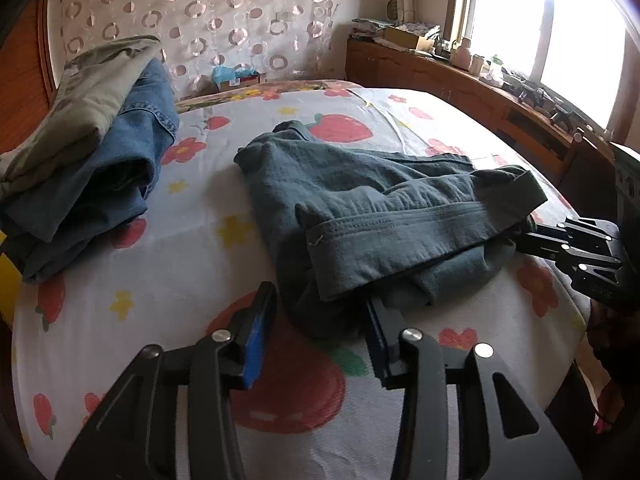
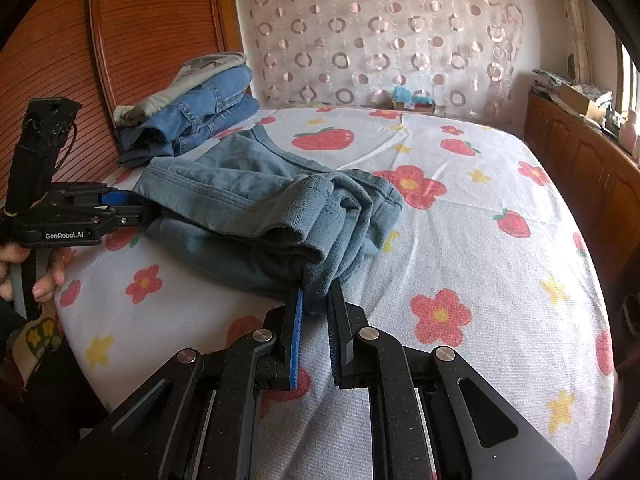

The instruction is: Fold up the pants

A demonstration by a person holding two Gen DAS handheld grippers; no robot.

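Left gripper spread, released; right gripper pinching teal pants at 3 o'clock. Pants folded roughly into 1 bundle; judged near complete, tidying and stacking left.

Daylight floods in through the window, blown out to white glare in the left wrist view. The bed is evenly lit with soft shadows. Fisheye distortion bends the edges, and the corners darken.
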